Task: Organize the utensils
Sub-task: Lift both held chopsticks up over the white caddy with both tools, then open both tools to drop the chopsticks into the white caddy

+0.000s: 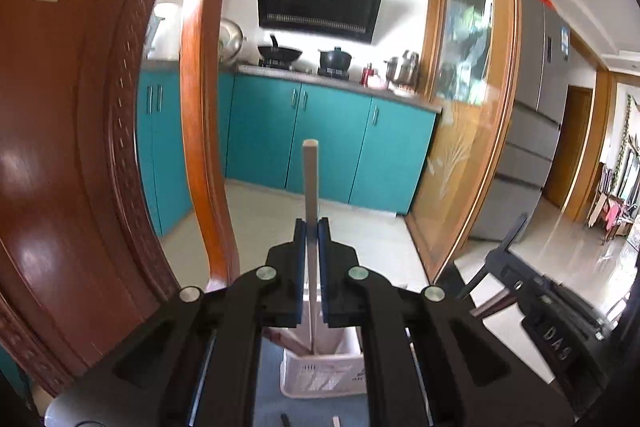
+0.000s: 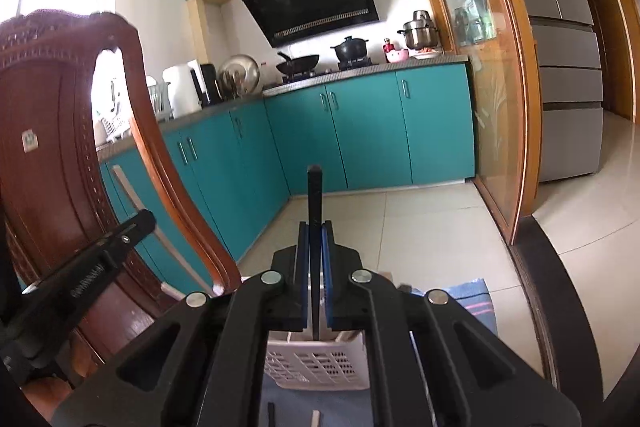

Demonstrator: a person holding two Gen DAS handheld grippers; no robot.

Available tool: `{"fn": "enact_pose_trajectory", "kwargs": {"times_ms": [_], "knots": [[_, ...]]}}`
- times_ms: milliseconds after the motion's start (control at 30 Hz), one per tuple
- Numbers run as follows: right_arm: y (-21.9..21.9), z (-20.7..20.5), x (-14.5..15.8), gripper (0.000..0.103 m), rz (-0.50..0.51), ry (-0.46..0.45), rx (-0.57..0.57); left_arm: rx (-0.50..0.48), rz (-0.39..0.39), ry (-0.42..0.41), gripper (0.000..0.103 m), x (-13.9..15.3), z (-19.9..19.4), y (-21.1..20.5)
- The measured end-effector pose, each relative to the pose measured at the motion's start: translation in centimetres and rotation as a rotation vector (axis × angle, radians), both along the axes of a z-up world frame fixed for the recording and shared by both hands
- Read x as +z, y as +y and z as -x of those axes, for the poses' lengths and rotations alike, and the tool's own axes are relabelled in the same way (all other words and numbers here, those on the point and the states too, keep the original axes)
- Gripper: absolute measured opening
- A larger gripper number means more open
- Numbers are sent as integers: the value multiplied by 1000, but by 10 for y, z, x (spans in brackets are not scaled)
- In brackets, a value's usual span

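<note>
My left gripper (image 1: 312, 227) is shut on a pale beige utensil handle (image 1: 310, 187) that stands upright, its lower end inside a white perforated basket (image 1: 320, 375) below the fingers. My right gripper (image 2: 316, 227) is shut on a black utensil handle (image 2: 315, 195), also upright, its lower end reaching into the same white basket (image 2: 320, 367). The right gripper shows at the right of the left wrist view (image 1: 516, 231), and the left gripper with its beige handle at the left of the right wrist view (image 2: 140, 223). Both utensils' working ends are hidden.
A carved red-brown wooden chair back (image 1: 80, 147) stands close on the left. The basket rests on a blue cloth (image 2: 476, 299). Two short sticks, one black (image 2: 271, 413) and one pale (image 2: 316, 417), lie in front. Teal kitchen cabinets (image 1: 328, 143) and a tiled floor lie ahead.
</note>
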State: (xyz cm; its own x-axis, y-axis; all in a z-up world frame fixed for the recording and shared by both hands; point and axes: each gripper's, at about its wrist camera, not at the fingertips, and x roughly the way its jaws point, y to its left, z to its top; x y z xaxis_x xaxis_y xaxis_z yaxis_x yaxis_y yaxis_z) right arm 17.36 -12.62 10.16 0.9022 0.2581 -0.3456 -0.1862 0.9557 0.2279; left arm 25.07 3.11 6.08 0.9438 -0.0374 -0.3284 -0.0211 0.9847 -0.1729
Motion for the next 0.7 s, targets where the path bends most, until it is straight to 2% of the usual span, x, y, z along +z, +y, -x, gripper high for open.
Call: {"fn": "enact_pose_trajectory", "kwargs": {"times_ms": [100,200,267,300,333,367,400,500,567,600,633,700], "knots": [[-6,4,0,9,-1,2,-9,-8,-4,27,7,-8,0,0],[-13,16,7,18,-5,-22,-13,-18,-10,24,8,-9,7,0],[-19,28,15,22,-1,-51,-14,-21,-22,11,13,-10,14,0],[-21,35,17,23,2,-64,-11,-22,-25,1,20,-10,20,2],[-22,41,20,25,5,-76,-5,-20,-26,-10,33,-12,30,4],[-24,50,23,25,13,-91,9,-20,-24,-25,39,-13,37,6],[-25,56,24,25,18,-98,21,-22,-25,-36,42,-11,39,6],[-24,71,16,25,44,-98,75,8,-58,-79,42,-11,58,9],[-20,75,-5,25,62,-50,130,62,-74,-111,44,-16,74,16],[-18,74,-15,25,72,-23,151,82,-74,-119,49,-19,80,19],[-13,70,-34,25,92,32,179,110,-68,-126,53,-24,88,24],[-2,54,-71,25,108,168,210,149,-49,-110,55,-33,95,35]]}}
